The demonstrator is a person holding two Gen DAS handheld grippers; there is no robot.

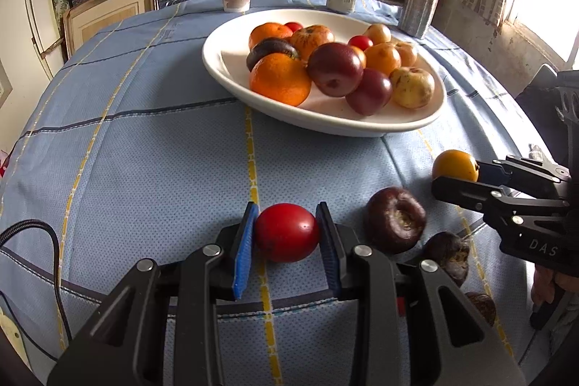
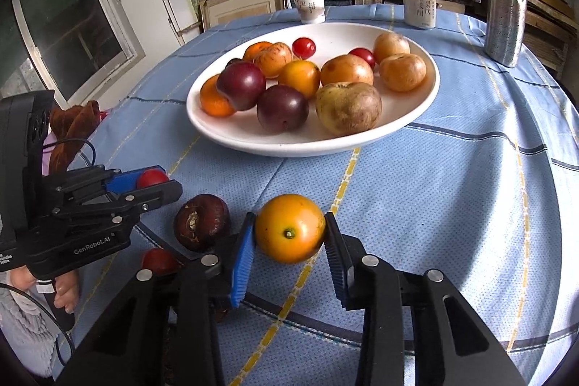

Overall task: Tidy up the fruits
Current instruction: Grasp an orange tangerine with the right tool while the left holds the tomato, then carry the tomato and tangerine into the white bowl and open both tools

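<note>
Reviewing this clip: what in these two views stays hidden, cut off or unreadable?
- Left wrist view: a dark fruit near the lower right is half hidden behind the left gripper.
- Right wrist view: a red fruit is partly covered by the right gripper.
- Both views: fruit at the back of the bowl is masked by nearer fruit.
- Cup print is too small to read.

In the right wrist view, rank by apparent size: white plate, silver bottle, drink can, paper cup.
1. White plate, by far the largest.
2. Silver bottle.
3. Drink can and paper cup: look alike, no ranking; fisheye edges distort all three at the back.
</note>
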